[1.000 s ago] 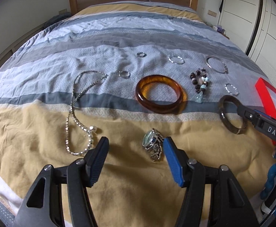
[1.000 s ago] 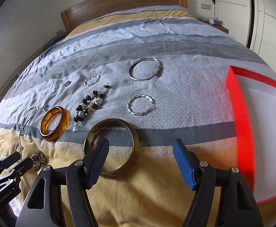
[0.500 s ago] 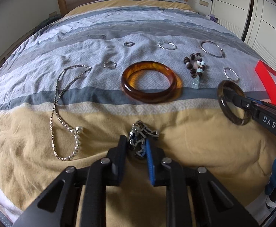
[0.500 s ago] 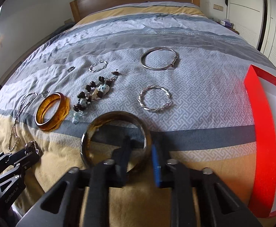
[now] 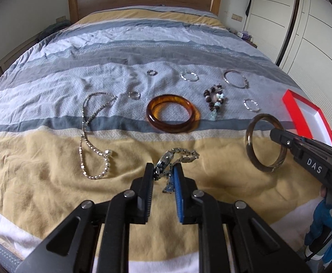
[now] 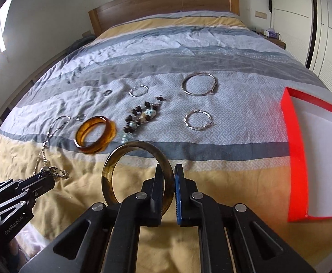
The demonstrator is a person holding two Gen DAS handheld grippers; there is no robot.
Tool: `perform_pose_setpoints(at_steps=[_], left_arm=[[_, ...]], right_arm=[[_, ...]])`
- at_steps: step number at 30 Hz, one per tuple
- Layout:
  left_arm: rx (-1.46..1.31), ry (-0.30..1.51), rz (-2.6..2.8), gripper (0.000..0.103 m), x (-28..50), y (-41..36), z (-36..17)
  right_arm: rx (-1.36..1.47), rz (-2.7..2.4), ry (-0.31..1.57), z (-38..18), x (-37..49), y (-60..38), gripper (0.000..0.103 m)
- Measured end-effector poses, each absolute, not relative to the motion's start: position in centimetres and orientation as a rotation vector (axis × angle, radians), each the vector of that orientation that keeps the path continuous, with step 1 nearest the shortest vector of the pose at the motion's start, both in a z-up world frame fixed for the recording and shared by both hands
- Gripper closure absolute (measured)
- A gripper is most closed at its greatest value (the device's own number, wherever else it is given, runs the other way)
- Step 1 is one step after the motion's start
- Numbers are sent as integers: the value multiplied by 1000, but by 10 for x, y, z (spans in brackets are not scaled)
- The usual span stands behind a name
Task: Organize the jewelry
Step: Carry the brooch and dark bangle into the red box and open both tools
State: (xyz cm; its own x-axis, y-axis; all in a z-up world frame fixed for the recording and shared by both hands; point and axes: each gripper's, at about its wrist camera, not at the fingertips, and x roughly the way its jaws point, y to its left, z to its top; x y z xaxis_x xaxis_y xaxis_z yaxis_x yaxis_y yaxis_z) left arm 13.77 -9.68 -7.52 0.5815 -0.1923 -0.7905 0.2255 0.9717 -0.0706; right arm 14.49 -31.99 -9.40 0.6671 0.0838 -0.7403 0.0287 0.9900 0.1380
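Left claw [image 5: 163,170]: closed narrowly on the metal watch [image 5: 166,159], which is pinched between the pads with its linked band trailing out toward 1 o'clock; the jaws have just been closing, with the watch between them
Right claw [image 6: 168,175]: clamped on the rim of the dark bangle [image 6: 138,173], which is held upright on edge, its ring rising toward 11 o'clock of the fingertips; in the left wrist view the bangle [image 5: 266,143] is seen at 3 o'clock, raised off the cover
Amber bangle [image 5: 172,113]: laid flat on the grey band of the bed cover [image 5: 52,182], at 12 o'clock of the left claw
Beaded bracelet [image 5: 215,97]: laid just beside the amber bangle, at its 2 o'clock
Bead necklace [image 5: 90,136]: stretched across grey and yellow bands, at 10 o'clock of the left claw
Plain silver bangle [image 6: 199,83]: laid flat at 12 o'clock of the right claw, well beyond it
Twisted silver bracelet [image 6: 197,120]: laid nearer, between the plain silver bangle and the right claw
Small rings [image 5: 134,94]: scattered on the grey band, beyond the necklace and amber bangle
Red tray [image 6: 293,159]: set at 3 o'clock of the right claw, white lining showing inside
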Motion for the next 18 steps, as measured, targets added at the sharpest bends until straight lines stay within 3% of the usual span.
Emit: perform_pose_setpoints(at_steps=[9, 18], left_arm=[[52, 855, -289, 87, 112, -108, -26], [80, 816, -472, 87, 106, -191, 14]], right_arm=[[158, 11, 773, -51, 103, -323, 94], [192, -144, 732, -24, 67, -412, 94]])
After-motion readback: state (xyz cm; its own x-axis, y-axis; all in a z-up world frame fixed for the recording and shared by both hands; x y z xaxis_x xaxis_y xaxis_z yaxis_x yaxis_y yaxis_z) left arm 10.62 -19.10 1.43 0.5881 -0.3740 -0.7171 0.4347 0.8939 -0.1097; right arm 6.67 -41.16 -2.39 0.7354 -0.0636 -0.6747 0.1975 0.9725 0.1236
